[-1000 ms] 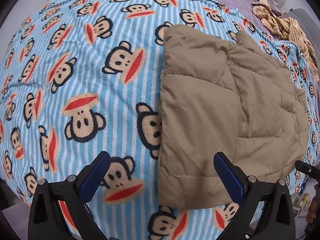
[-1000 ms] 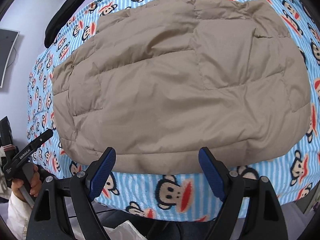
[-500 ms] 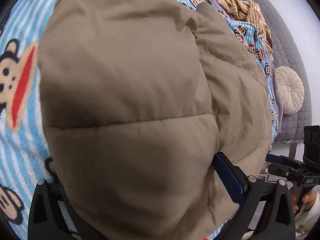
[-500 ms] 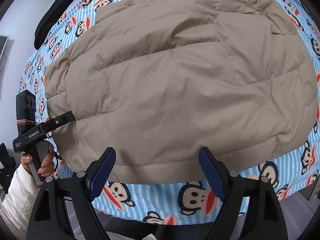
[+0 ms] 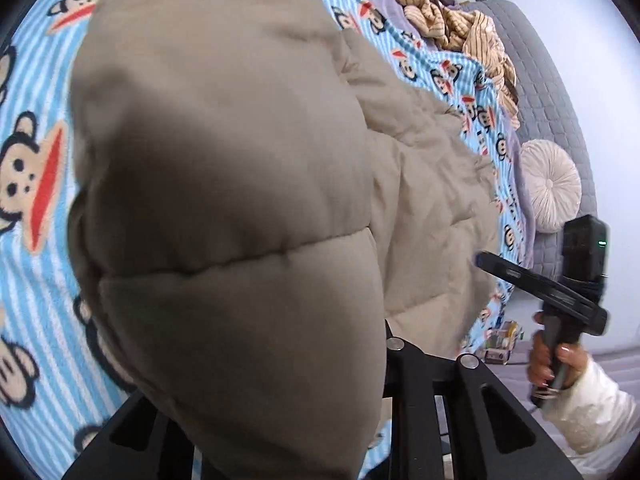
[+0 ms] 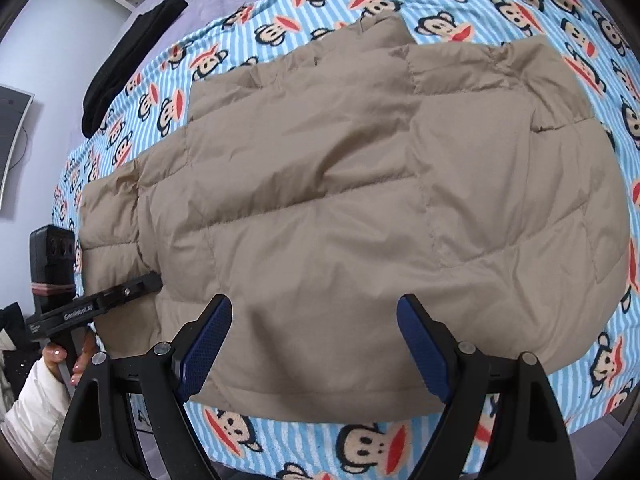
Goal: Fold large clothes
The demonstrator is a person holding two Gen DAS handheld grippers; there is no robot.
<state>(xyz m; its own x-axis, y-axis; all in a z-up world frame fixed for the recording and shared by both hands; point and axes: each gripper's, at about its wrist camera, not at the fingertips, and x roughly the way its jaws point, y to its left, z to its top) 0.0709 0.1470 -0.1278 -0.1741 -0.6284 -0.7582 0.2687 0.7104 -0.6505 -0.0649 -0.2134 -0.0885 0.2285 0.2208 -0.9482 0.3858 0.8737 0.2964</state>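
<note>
A tan quilted puffer jacket [image 6: 360, 200] lies spread on a blue striped monkey-print blanket [image 6: 320, 436]. My right gripper [image 6: 316, 344] is open, its blue pads [image 6: 208, 340] above the jacket's near hem. My left gripper [image 5: 280, 400] is at the jacket's left end; the padded fabric [image 5: 224, 208] bulges over its fingers and hides them, so I cannot see how the jaws stand. The left gripper also shows in the right wrist view [image 6: 132, 292], its tip against the jacket's edge. The right gripper shows in the left wrist view [image 5: 540, 284], off the bed's edge.
A black garment [image 6: 128, 60] lies at the blanket's far left. Striped beige clothes [image 5: 460, 28] are heaped at the far end. A grey quilted sofa [image 5: 560, 112] with a round pale cushion [image 5: 550, 184] stands beside the bed.
My left gripper moved from above the blanket into the jacket's left end, and the fabric now covers its fingers. My right gripper moved forward over the near hem and stayed open.
</note>
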